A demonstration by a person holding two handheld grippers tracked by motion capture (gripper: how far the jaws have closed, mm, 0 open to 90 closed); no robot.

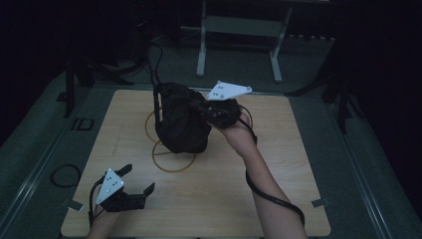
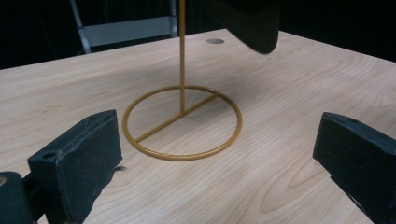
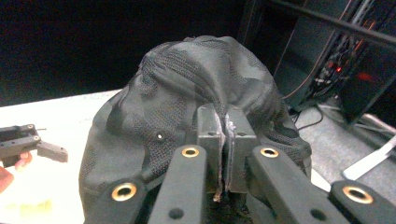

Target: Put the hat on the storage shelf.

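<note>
Left gripper (image 1: 133, 181) low over the near-left of the table (image 1: 278, 199), its 2 jaws spread wide, nothing between them. Beyond it, gold wire stand (image 2: 182, 122) upright on its ring base. Right gripper (image 3: 223, 154) pressed together, pinching the black mesh cap (image 1: 181, 122) over the stand.

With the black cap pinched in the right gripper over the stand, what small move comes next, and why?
Probably ease the right gripper down so the black cap settles on the gold stand. Its jaws are shut on the fabric, and the left gripper sits open, apart.
</note>
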